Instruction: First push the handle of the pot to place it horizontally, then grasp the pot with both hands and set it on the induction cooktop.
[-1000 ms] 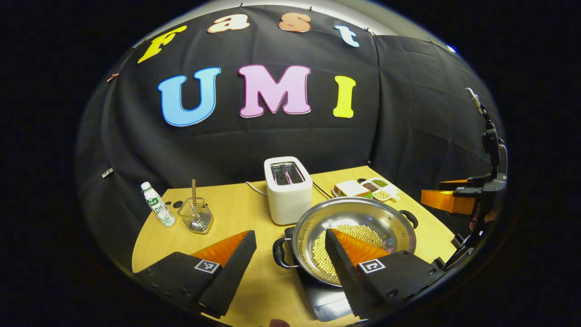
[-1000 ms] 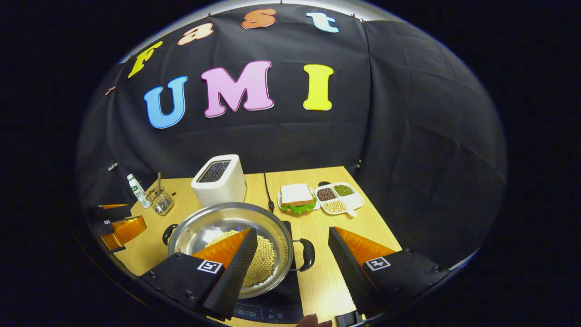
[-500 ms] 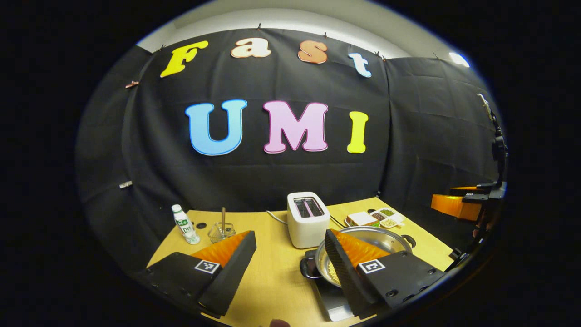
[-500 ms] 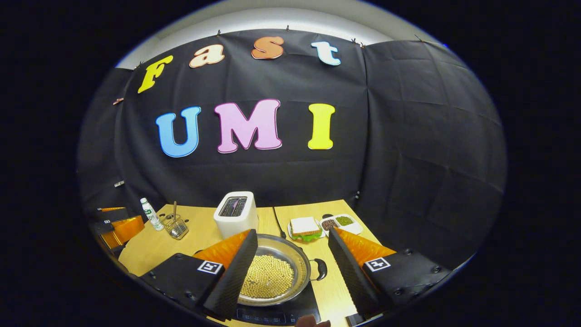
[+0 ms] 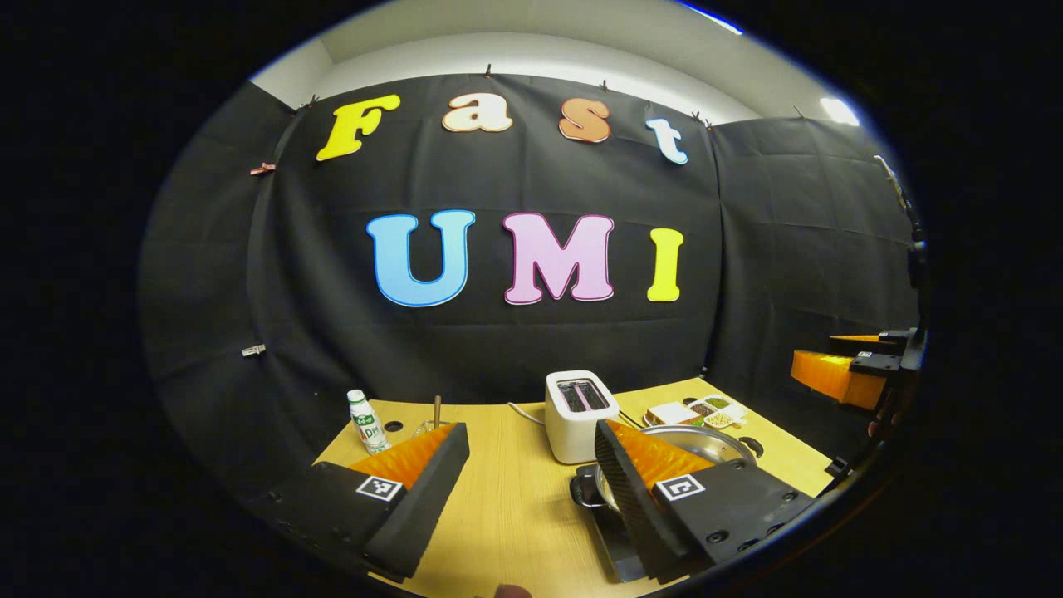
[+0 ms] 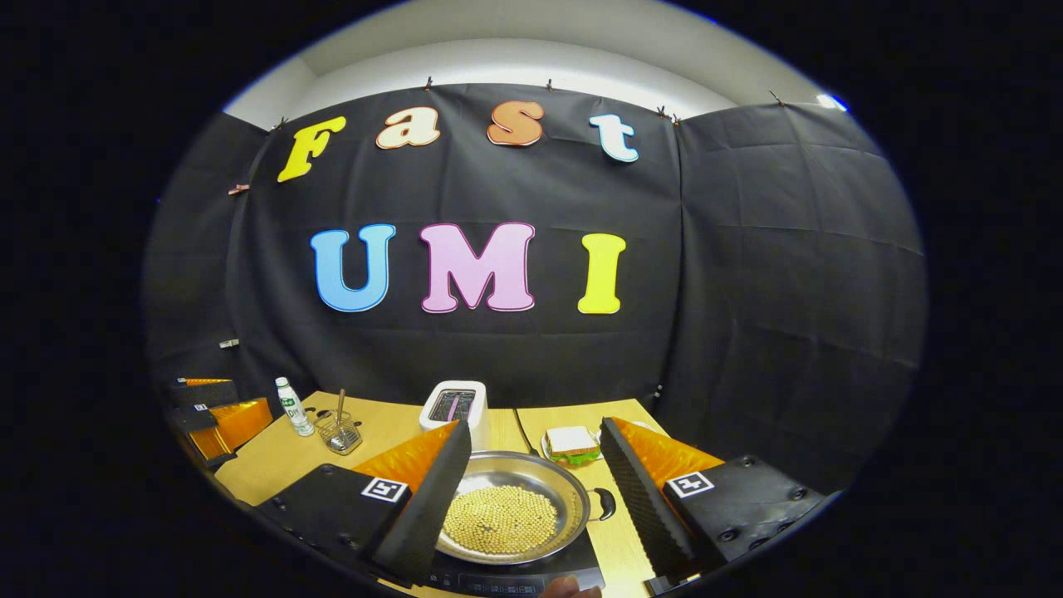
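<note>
Right gripper view: the pot (image 6: 507, 515) of beans sits on the cooktop (image 6: 515, 577), toaster (image 6: 455, 407) behind. Both the right gripper (image 6: 536, 473) and left gripper (image 5: 531, 473) gape apart, holding nothing.

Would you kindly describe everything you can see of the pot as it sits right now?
The pot is a wide, shallow pan of shiny metal, steel by its look, with a dark loop handle on each side. It sits upright on the black induction cooktop on the wooden table. A layer of small pale yellow beans covers its bottom. Both claws, the right and the left, are open and hold nothing; no finger can be seen touching the pot.
</note>
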Motion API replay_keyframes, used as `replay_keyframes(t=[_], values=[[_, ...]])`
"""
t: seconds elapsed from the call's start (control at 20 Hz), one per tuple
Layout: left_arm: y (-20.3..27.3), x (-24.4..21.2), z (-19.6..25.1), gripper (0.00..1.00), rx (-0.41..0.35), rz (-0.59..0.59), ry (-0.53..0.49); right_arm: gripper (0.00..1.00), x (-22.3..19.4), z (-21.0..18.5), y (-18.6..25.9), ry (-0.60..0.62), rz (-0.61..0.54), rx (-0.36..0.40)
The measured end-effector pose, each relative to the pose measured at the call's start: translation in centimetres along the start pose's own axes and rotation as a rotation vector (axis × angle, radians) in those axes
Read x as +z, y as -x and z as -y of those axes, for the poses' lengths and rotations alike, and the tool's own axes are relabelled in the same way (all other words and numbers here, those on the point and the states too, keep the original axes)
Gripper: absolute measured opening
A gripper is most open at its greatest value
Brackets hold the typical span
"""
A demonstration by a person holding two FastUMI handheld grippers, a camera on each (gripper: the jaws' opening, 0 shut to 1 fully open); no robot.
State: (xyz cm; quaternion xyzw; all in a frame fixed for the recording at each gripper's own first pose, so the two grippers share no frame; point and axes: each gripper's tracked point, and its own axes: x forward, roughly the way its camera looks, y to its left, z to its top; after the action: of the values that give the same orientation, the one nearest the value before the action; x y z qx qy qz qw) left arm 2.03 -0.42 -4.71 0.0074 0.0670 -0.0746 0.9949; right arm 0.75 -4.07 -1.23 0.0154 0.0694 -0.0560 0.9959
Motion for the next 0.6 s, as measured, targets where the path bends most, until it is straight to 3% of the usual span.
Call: replay_keyframes(t=[0.6], values=[[0.68, -0.86, 0.19, 0.95, 0.011, -0.024, 0.014, 0.97, -0.19, -0.54, 0.22, 0.004, -0.006, 0.011]])
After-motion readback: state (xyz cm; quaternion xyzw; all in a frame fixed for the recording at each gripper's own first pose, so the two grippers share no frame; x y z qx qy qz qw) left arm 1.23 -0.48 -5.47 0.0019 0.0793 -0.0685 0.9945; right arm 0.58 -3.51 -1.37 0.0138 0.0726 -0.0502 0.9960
